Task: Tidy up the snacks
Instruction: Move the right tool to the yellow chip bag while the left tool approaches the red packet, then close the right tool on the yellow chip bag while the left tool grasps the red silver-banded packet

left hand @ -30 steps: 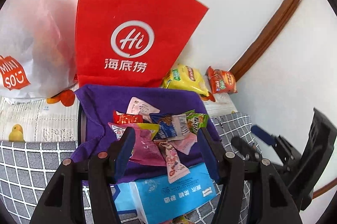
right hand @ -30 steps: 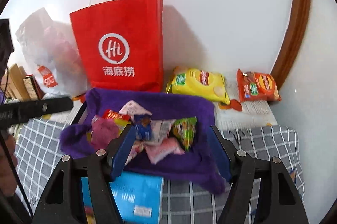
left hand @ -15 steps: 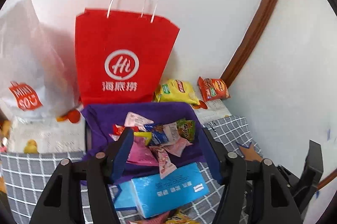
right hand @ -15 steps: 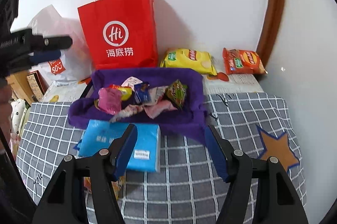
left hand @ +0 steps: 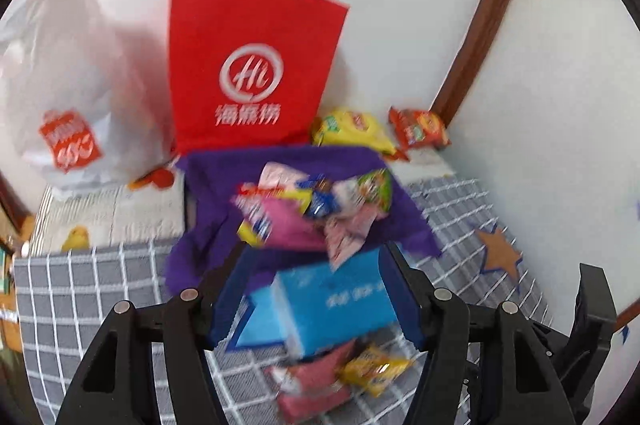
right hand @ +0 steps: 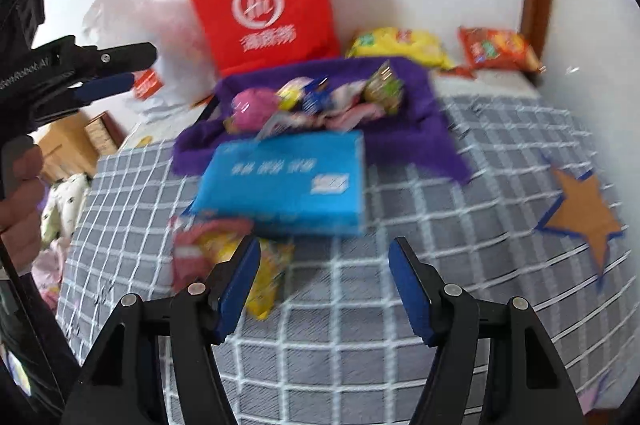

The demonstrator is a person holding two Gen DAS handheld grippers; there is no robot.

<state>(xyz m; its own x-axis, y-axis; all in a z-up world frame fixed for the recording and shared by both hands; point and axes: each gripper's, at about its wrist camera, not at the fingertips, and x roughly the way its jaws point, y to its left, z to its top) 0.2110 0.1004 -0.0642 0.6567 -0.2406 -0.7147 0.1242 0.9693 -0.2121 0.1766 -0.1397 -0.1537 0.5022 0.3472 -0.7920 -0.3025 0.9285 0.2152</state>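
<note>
A basket lined with purple cloth (left hand: 208, 185) (right hand: 424, 93) holds several wrapped snacks (left hand: 292, 209) (right hand: 320, 101). In front of it a blue pack (left hand: 336, 301) (right hand: 280, 177) lies on the checked cover. Nearer still lie a red packet (left hand: 312, 381) (right hand: 192, 245) and a yellow packet (left hand: 376, 365) (right hand: 268, 277). My left gripper (left hand: 316, 257) hovers open above the blue pack, its pads clear of it. My right gripper (right hand: 324, 249) is open over bare cover, just right of the loose packets. The left gripper (right hand: 138, 65) also shows at the left, held by a hand.
A red paper bag (left hand: 252, 73) (right hand: 264, 1) and a white plastic bag (left hand: 68, 85) stand against the wall. A yellow chip bag (left hand: 352, 129) (right hand: 400, 45) and an orange bag (left hand: 420, 127) (right hand: 496, 49) lie behind the basket. A star patch (right hand: 580, 217) marks the cover on the right.
Both grippers have drawn back from the basket toward the near side. The right one has also sunk, and the blue pack and loose packets have come into its view.
</note>
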